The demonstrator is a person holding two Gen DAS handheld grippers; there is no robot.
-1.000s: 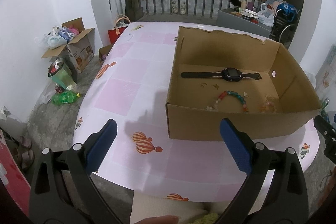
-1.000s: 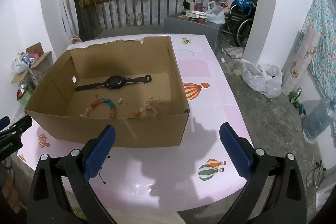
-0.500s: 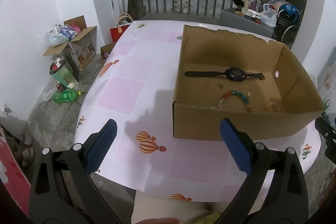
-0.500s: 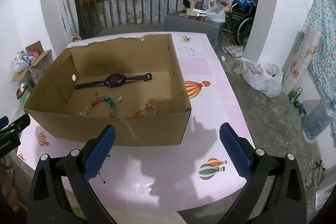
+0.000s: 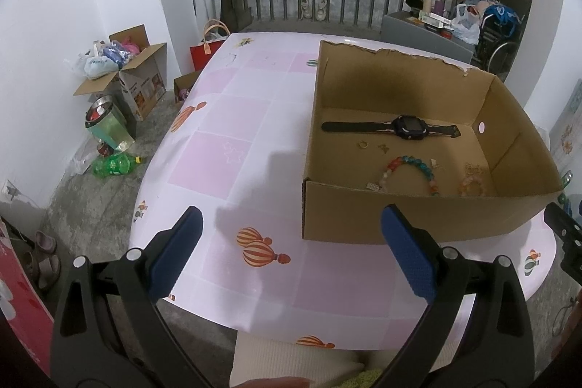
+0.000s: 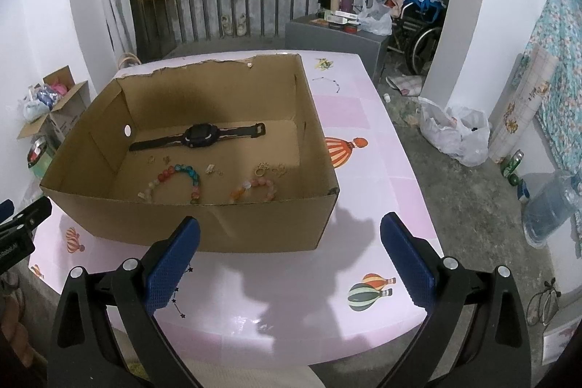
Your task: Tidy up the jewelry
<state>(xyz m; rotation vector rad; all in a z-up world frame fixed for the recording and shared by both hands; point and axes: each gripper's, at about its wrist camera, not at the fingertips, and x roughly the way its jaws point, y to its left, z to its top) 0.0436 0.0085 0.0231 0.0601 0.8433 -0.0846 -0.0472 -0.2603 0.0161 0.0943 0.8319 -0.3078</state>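
An open cardboard box (image 5: pixel 407 217) (image 6: pixel 203 224) stands on the pink balloon-print table (image 5: pixel 232 155). Inside lie a black watch (image 5: pixel 409 127) (image 6: pixel 200 135), a multicoloured bead bracelet (image 5: pixel 411 168) (image 6: pixel 178 179), a pink-orange bead bracelet (image 5: pixel 471 186) (image 6: pixel 254 190), a gold ring (image 5: pixel 363 144) and small gold pieces (image 6: pixel 269 168). My left gripper (image 5: pixel 289 242) is open and empty, held above the table's near edge left of the box. My right gripper (image 6: pixel 289 246) is open and empty, in front of the box's near right corner.
A thin chain (image 6: pixel 327 82) lies on the table behind the box's right side. On the floor are a box of bags (image 5: pixel 123 75), a green bottle (image 5: pixel 114 165), a red bag (image 5: pixel 207 50), and a white plastic bag (image 6: pixel 454 133). A railing runs behind.
Both grippers have pulled back and risen slightly, so the box looks a little farther and more of its floor shows. The jaws stay open. The jewelry has not moved.
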